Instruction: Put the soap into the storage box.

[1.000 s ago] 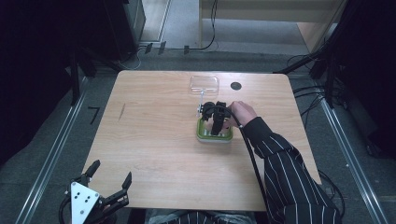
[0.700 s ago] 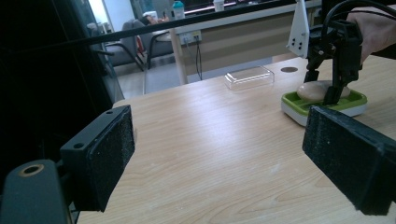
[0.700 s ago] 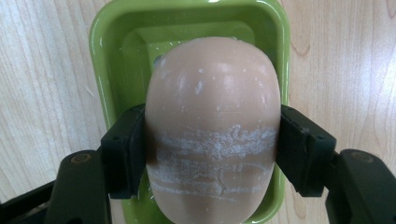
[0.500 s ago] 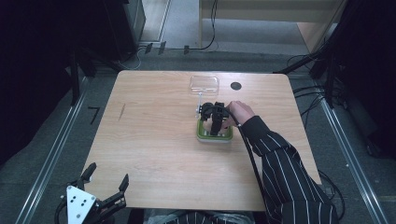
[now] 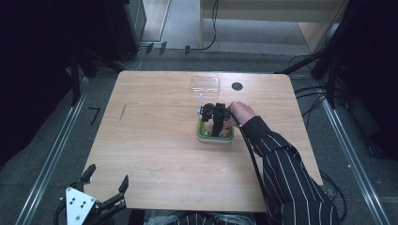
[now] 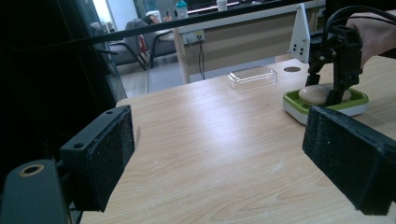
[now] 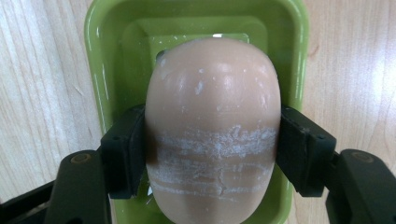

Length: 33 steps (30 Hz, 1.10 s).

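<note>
On the wooden table (image 5: 155, 140), green soap dish (image 7: 100, 56) cradling a beige soap bar (image 7: 212, 121). Right gripper (image 7: 212, 154) clamped across the bar's sides; best lifted straight up, grip firm against slipping. Left gripper (image 6: 224, 158) idle, jaws apart.

Bare tabletop (image 5: 155, 140) all round green dish (image 5: 202, 136); clear lid (image 5: 205, 85) behind.

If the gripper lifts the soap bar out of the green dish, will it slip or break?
The soap looks stiff and solid, so it probably keeps its shape. Its rounded, smooth sides may slide between the pads of the right gripper, which press on its flanks. White scuff lines suggest the surface marks easily. The dish seems light and might shift.
</note>
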{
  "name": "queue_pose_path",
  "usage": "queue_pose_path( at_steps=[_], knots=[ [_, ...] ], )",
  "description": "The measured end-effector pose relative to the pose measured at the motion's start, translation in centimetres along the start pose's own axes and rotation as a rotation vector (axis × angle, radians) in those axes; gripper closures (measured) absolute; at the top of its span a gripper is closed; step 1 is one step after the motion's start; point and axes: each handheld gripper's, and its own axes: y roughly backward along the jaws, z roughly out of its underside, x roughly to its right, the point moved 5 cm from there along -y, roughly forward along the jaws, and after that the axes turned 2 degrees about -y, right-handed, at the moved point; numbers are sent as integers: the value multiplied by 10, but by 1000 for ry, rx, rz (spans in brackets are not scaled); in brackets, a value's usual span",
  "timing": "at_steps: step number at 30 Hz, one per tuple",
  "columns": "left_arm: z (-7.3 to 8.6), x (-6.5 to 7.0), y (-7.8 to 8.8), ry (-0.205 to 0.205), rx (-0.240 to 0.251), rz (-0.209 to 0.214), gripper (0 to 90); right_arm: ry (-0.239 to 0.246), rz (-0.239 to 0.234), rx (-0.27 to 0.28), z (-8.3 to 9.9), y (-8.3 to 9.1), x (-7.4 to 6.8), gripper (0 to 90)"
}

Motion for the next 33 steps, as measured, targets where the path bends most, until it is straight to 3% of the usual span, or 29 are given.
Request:
queue_pose_path(
  at_steps=[16, 30, 33],
  knots=[
    [0, 0, 0, -3, -2, 0, 96, 36, -28, 11, 2, -1, -3, 336],
    [0, 0, 0, -4, -1, 2, 96, 3, -20, 15, 3, 1, -2, 289],
    [0, 0, 0, -2, 1, 3, 96, -32, -7, 15, 4, 6, -1, 219]
  ],
)
